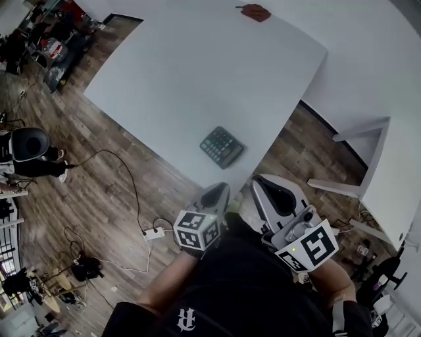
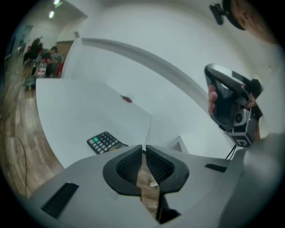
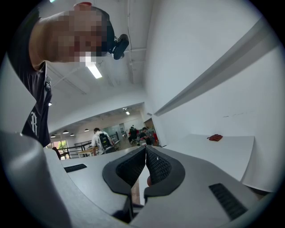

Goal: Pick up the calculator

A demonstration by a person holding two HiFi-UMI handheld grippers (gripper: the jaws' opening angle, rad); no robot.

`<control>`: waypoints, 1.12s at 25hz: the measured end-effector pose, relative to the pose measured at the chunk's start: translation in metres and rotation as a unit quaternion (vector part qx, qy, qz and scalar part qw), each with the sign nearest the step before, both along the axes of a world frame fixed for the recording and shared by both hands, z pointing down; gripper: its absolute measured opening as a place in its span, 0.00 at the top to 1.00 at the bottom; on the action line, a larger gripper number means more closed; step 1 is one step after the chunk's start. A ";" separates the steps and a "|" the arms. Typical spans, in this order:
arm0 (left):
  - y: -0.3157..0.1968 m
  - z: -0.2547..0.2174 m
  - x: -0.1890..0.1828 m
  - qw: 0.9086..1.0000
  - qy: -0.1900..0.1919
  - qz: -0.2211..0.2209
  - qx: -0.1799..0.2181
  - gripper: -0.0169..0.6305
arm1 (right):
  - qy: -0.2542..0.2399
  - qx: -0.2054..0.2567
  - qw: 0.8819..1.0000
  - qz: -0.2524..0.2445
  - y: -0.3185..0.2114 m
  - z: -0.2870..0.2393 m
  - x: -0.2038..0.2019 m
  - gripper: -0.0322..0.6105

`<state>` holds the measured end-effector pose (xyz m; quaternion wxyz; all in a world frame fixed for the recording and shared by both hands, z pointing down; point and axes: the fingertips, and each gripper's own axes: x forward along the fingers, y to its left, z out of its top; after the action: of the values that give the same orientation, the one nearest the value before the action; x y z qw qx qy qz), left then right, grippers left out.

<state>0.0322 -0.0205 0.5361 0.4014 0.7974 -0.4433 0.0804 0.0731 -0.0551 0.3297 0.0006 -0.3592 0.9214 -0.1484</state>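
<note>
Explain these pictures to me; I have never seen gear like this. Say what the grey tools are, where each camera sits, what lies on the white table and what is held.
No robot here: a person holds a left hand-held gripper and a right hand-held gripper, each a pair of two-jaw tongs. The head view comes from a camera on the person's head, looking down. The two gripper views come from cameras riding on each gripper, looking along its jaws. On the white table lie a calculator and a small red object. Both pairs of jaws are shut and hold nothing.

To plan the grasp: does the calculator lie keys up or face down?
Keys up: the calculator lies flat on the white table, its rows of buttons showing.
</note>
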 end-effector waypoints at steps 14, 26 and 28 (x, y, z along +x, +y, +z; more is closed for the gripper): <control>-0.016 0.123 -0.006 0.889 0.307 -0.171 -0.292 0.80 | 0.026 -0.060 0.998 -0.005 -0.060 0.032 -0.018 0.93; -0.030 0.165 0.000 0.833 0.401 -0.192 -0.329 0.76 | 0.036 -0.087 0.996 -0.005 -0.075 0.046 -0.029 0.93; -0.032 0.170 0.003 0.827 0.410 -0.191 -0.334 0.76 | 0.045 -0.091 0.995 -0.007 -0.076 0.051 -0.028 0.93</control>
<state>0.0354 -0.0524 0.7062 0.7952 0.4736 -0.3279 -0.1894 0.0446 -0.1309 0.3810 -0.0742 -0.3579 0.9055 -0.2154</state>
